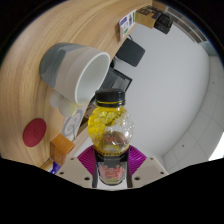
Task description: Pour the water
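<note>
The tabletop (40,45) is light wood, and a pale grey sheet or mat (175,95) covers the stretch beyond the bottle. On the wood sits a big white mug (75,68), tipped on its side or at least tilted hard, with its open mouth facing toward the bottle. Can't tell for sure whether it's resting flat on its side. A dark flat thing (130,52) lies near the seam where wood meets grey, and a red round lid-like thing (37,131) sits on the wood on the other side of the mug.

The bottle (112,135) is clear plastic with a yellow label and a black cap, and the gripper (112,168) has both pink pads clamped on its lower body, so it's held upright just beside the mug.

Looks like the carry-and-line-up step: bottle's in hand, nothing poured. The cap looks on, so that's a snag. The next move needs the mug upright and the bottle's neck tilted over its rim.
</note>
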`<state>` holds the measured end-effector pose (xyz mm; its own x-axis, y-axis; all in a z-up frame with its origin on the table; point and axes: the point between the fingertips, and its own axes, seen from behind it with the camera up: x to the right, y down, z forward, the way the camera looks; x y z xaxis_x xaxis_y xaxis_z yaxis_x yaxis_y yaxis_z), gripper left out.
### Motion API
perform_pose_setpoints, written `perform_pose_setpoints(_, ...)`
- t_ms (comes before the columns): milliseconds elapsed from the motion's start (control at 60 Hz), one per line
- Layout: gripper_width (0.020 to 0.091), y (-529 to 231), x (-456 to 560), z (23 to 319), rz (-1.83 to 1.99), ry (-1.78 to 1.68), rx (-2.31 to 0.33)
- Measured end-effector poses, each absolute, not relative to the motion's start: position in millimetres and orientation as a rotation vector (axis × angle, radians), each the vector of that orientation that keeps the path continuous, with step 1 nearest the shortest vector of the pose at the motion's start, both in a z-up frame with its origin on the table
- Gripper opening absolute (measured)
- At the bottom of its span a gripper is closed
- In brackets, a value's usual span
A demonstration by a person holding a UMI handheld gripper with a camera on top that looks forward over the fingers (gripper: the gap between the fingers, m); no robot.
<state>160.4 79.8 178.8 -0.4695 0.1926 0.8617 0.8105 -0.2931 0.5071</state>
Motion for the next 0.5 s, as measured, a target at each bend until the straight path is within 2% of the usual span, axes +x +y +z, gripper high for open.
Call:
perform_pose_setpoints(233, 0.0386, 73, 159, 171, -1.642, -1.437, -1.406)
perform_pose_setpoints(433, 0.0386, 46, 161, 185, -1.08, -0.95, -1.762)
perform_pose_setpoints(500, 0.0389, 41, 157, 200, -0.808, -0.755, -1.837)
